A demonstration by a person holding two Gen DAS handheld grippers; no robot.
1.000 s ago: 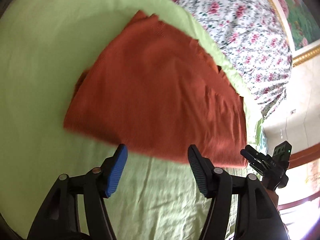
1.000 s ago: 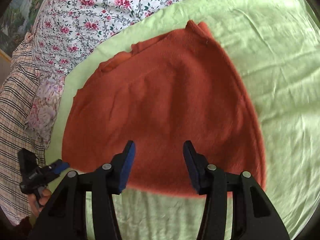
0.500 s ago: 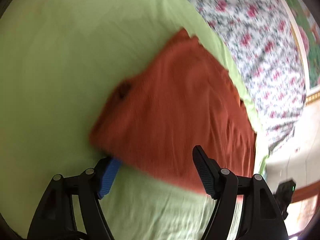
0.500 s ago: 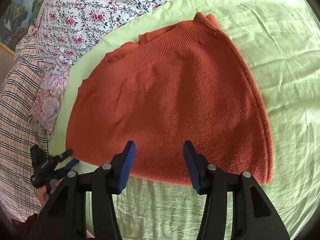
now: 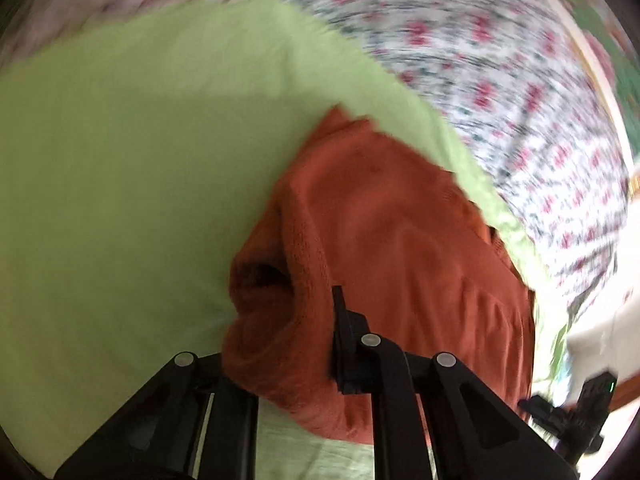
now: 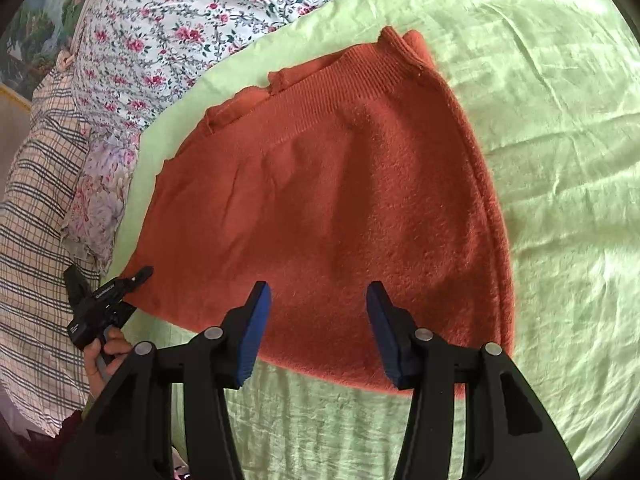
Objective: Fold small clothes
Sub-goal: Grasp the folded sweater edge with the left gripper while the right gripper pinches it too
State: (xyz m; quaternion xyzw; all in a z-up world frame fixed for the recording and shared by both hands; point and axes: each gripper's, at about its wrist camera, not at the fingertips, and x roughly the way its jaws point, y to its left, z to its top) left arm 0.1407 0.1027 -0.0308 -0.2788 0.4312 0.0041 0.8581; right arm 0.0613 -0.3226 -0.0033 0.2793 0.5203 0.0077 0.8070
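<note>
A rust-orange knit garment (image 6: 332,200) lies folded on a light green sheet (image 6: 560,120). In the left wrist view my left gripper (image 5: 280,344) is closed on the garment's near corner (image 5: 276,320); the cloth bunches between the jaws and hides the left finger's pad. The rest of the garment (image 5: 400,240) stretches away to the right. My right gripper (image 6: 318,332) is open and empty, its fingertips just over the garment's near edge. The left gripper also shows at the garment's left corner in the right wrist view (image 6: 136,278).
A floral quilt (image 6: 180,20) borders the green sheet at the back. A plaid cloth (image 6: 36,220) lies at the left. The right gripper appears at the lower right of the left wrist view (image 5: 568,416). The left wrist view is motion-blurred.
My left gripper moved in on the garment's corner and shut on it, bunching the cloth. My right gripper stayed open over the near edge and drew slightly closer.
</note>
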